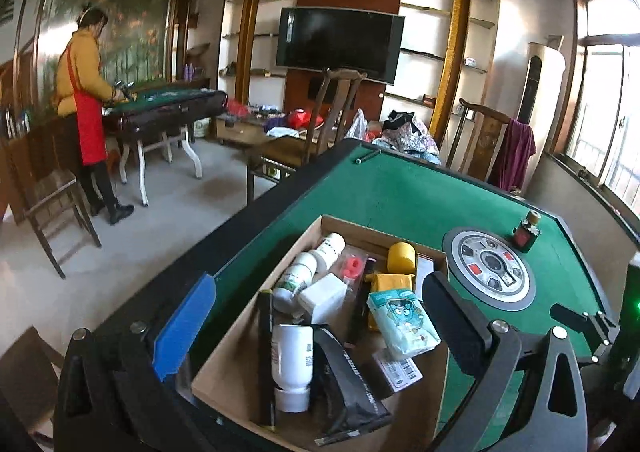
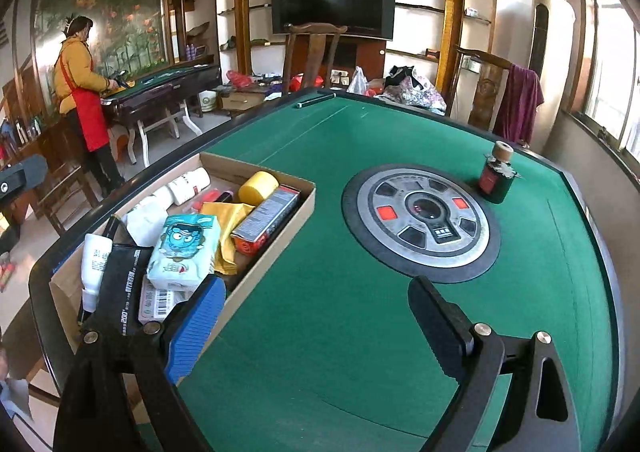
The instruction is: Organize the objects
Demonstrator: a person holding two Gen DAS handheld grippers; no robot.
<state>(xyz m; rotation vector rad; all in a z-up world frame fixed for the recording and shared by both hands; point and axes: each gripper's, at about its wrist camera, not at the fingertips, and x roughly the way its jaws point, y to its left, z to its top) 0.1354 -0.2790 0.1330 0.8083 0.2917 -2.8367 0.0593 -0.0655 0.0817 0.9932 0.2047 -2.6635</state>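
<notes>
**Both grippers spread wide above the box of sundries**

At the bottom of the left wrist view, the left gripper (image 1: 320,336) is hovering with its blue and black fingers spread wide and gripping nothing, straddling the open brown cardboard box (image 1: 224,368). Inside the box, a white plastic bottle (image 1: 291,356) is lying beside a black foil pouch (image 1: 348,384), with a pale tissue pack printed with a blue cartoon face (image 1: 400,322) just above them and a yellow cylinder (image 1: 401,257) at the far end.

At the bottom of the right wrist view, the right gripper (image 2: 320,332) is likewise gaping wide and empty over bare felt of the green-topped game table (image 2: 320,352), the box sitting at the left of the frame. Beyond, the round grey control dial (image 2: 420,220) is lying at the table's centre, and a small dark jar with a tan lid (image 2: 496,176) is standing upright just beside its upper right edge.

At upper left, a person in a yellow jacket and red apron (image 2: 80,92) is standing at another table.
</notes>
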